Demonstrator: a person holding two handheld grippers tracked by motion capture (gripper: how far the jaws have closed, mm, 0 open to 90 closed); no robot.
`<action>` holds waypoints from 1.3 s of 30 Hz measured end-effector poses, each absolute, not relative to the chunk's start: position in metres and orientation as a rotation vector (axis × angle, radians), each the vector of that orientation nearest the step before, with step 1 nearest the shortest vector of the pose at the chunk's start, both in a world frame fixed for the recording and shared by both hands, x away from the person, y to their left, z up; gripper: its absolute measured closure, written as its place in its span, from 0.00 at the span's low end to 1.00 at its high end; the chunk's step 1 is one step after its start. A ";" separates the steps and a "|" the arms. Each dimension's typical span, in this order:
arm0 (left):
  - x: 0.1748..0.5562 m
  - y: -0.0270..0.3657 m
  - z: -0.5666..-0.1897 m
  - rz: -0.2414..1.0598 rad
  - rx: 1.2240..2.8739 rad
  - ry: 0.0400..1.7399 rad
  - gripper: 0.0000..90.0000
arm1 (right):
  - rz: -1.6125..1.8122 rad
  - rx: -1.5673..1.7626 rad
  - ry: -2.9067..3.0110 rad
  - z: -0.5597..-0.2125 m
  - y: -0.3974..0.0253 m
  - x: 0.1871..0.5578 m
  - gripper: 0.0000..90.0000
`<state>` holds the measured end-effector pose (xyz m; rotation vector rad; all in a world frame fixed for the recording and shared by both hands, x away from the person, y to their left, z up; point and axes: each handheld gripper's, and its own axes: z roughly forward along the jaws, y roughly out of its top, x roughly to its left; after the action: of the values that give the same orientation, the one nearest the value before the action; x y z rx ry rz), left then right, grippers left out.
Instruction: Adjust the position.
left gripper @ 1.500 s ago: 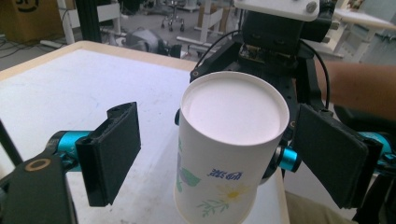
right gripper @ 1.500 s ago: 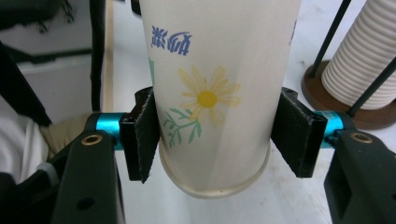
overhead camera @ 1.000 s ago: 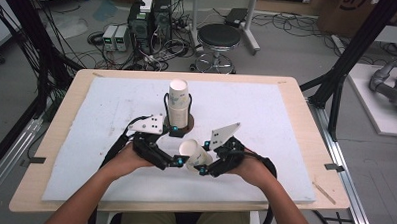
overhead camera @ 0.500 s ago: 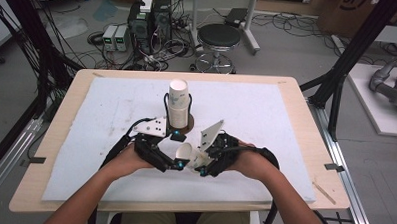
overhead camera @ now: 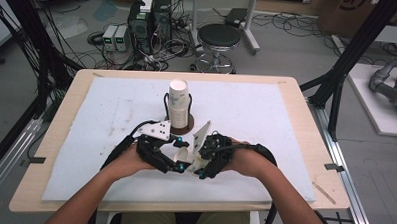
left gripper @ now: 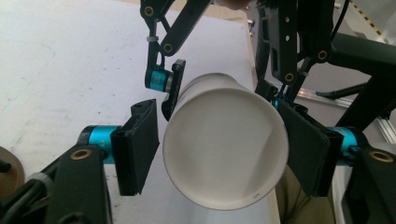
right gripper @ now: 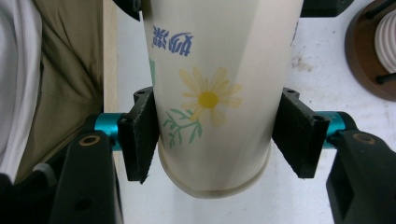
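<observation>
A white paper cup [overhead camera: 183, 153] printed with a daisy lies on its side between both grippers, low over the white mat near the table's front. My right gripper [overhead camera: 198, 164] is shut on the cup [right gripper: 210, 93] near its base, both pads pressing its sides. The cup's open mouth [left gripper: 224, 149] faces my left gripper [overhead camera: 176, 162]. That gripper is open, its jaws standing around the rim. Its left pad [left gripper: 137, 144] sits a sliver off the cup wall, and its right pad [left gripper: 303, 149] is at the rim.
A stack of paper cups [overhead camera: 178, 104] stands upright in a brown round holder [overhead camera: 181, 125] just beyond the grippers. The holder's edge [right gripper: 373, 56] lies close at the right gripper view's upper right. The white mat [overhead camera: 266, 114] covers most of the wooden table. A stool and computers stand on the floor behind.
Both hands have drawn together. The right gripper carried the cup leftwards, and its mouth now sits between the left gripper's jaws.
</observation>
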<state>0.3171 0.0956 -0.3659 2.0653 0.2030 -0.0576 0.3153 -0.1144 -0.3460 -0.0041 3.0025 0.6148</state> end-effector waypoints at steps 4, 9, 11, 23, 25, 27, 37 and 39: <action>0.317 0.094 -0.367 -0.063 2.087 0.184 0.40 | 0.575 -0.006 3.013 -0.347 -0.114 0.315 0.41; 0.317 0.093 -0.369 -0.057 2.107 0.170 0.41 | 0.559 0.002 3.029 -0.349 -0.113 0.315 0.40; 0.317 0.093 -0.369 -0.047 2.104 0.169 0.42 | 0.566 -0.011 3.023 -0.349 -0.114 0.315 0.36; 0.319 0.111 -0.370 -0.025 1.968 0.223 0.42 | 1.096 0.187 2.872 -0.340 -0.149 0.318 0.23; 0.318 0.114 -0.372 -0.030 1.941 0.229 0.42 | 1.192 0.214 2.836 -0.340 -0.156 0.317 0.23; 0.317 0.117 -0.374 -0.025 1.917 0.230 0.42 | 1.259 0.230 2.809 -0.340 -0.161 0.316 0.23; 0.315 0.127 -0.380 -0.017 1.827 0.221 0.42 | 1.499 0.327 2.665 -0.353 -0.179 0.310 0.23; 0.314 0.129 -0.381 -0.014 1.810 0.226 0.42 | 1.546 0.342 2.637 -0.357 -0.181 0.308 0.23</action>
<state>0.3139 0.1290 -0.3807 1.8103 0.2256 -0.0141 0.3079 -0.1809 -0.3572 0.3416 2.6373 1.5455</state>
